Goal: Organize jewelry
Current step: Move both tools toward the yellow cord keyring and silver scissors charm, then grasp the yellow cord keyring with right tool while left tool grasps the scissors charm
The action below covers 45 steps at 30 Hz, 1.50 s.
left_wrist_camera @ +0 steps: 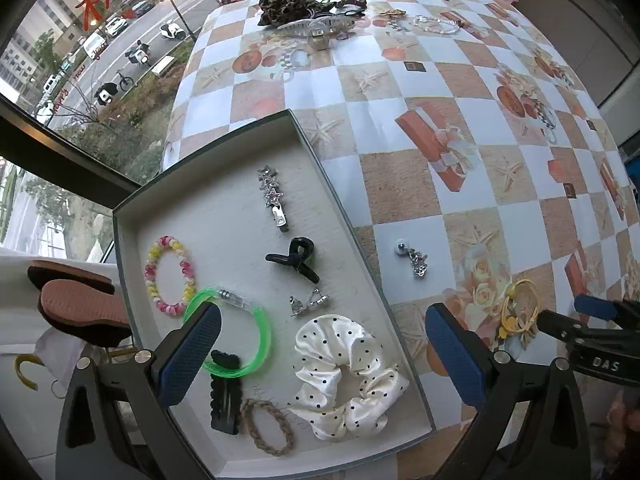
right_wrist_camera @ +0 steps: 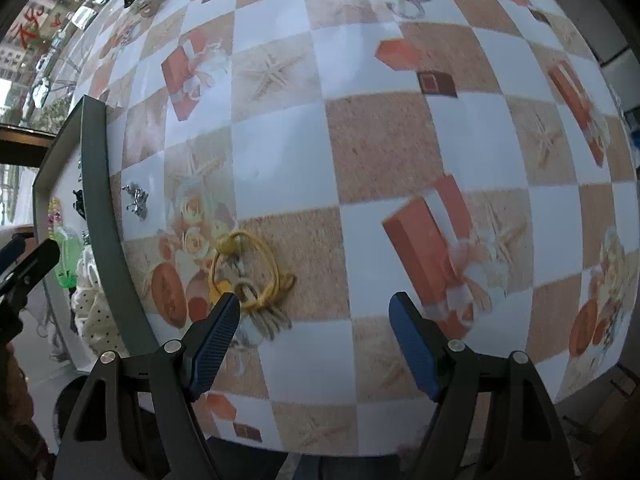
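Risk: yellow hair tie [right_wrist_camera: 244,272] on counter [right_wrist_camera: 380,144], beside right gripper [right_wrist_camera: 314,320] (spread, empty). Off-centre; likely nudged, not pinched. Left gripper [left_wrist_camera: 320,344] spread over tray [left_wrist_camera: 344,216].

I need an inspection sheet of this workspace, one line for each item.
Surface: table under a checkered printed cloth.
Job's things: tray holds clips, bracelets, white scrunchie; yellow hair ties and silver earring lie outside it.
Clutter: accessory pile at the far edge.
Grippers: left gripper open over the tray; right gripper open beside the yellow ties.
Cables: nothing seen.
Surroundings: window onto a street.
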Available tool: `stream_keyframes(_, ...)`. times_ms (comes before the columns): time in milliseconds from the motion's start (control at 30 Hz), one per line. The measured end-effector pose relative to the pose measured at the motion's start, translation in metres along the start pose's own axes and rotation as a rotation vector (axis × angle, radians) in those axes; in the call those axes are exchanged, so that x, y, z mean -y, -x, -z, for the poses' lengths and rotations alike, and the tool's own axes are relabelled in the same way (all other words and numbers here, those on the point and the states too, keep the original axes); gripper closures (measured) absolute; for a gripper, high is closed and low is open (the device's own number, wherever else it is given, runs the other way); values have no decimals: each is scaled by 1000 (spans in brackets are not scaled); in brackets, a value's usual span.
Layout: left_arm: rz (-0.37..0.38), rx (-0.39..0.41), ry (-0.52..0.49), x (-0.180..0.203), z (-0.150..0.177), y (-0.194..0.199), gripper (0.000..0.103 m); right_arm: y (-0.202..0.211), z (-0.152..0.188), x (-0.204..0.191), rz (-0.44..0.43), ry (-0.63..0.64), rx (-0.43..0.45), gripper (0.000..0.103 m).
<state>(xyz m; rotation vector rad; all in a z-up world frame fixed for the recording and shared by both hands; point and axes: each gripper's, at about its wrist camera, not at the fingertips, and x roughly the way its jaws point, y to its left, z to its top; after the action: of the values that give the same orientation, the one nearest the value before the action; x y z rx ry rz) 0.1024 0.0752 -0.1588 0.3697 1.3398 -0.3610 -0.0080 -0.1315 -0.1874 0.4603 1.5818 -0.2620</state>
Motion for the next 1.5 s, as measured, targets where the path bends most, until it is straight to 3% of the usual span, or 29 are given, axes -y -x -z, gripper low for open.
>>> stream_keyframes(167,-10,-5,3,0,1,0,0,-9,-8,-16,40,55,8,50)
stream_keyframes(400,-4,-13,-10,11,0,-3,0,-14,-9,-36,114,182,47,62)
stream_keyframes(567,12,-14,-30,23,-2,-3,0,-14,-10,-35,152,201,72,93)
stream_keyframes(767,40,-11,-65,45,-8,-2,0,-7,-15,-2,117,104,78,98)
stream_keyframes(1067,83,-14,-124,84,-13,-3,0,11,-23,57,-92,-87,101,99)
stream_keyframes(1233,92,-27,-149,101,-13,-6,0,25,-14,66,-210,-117,118,99)
stream_keyframes(1500,112,-55,-197,128,-5,-15,0,45,-7,83,-287,-178,145,99)
